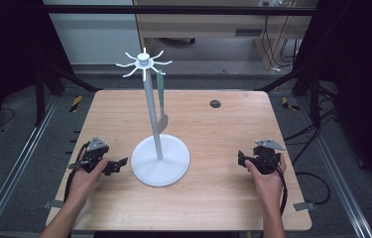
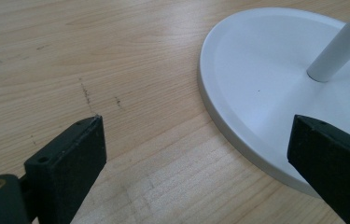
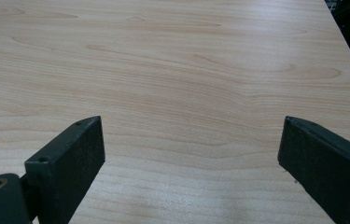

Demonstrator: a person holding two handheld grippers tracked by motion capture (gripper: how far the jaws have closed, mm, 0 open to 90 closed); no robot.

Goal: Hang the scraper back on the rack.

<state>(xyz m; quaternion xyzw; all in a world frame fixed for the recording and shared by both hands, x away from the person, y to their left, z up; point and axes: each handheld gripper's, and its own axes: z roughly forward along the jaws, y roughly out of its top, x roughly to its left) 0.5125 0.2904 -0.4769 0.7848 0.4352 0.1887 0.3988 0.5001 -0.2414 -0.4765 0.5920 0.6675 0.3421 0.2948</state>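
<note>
- The white stand [image 1: 160, 157] sits on the table [image 1: 223, 188] a little left of its middle, its round base nearer the near edge than the far one.
- Its long axis is the slim pole [image 1: 152, 109], which rises almost upright, leaning slightly to the left toward the top, and ends in a crown of short hooks [image 1: 144, 63] that spread outward all round.
- A grey-green utensil [image 1: 162, 101] hangs from one hook on the right, handle up and blade end down, beside the pole.
- The left gripper [image 1: 115, 164] rests on the table just left of the base, pointing right at it, jaws spread wide and holding nothing.
- The right gripper [image 1: 242, 159] rests well to the right of the stand, jaws likewise wide apart and empty.
- The left gripper view shows the base rim [image 2: 238, 135] and the pole's foot [image 2: 338, 51] close up; the right gripper view shows bare wood [image 3: 186, 93].
- The tabletop is pale wood grain with a small dark grommet [image 1: 215, 103] near the far edge; dark framing and floor cables surround it.
</note>
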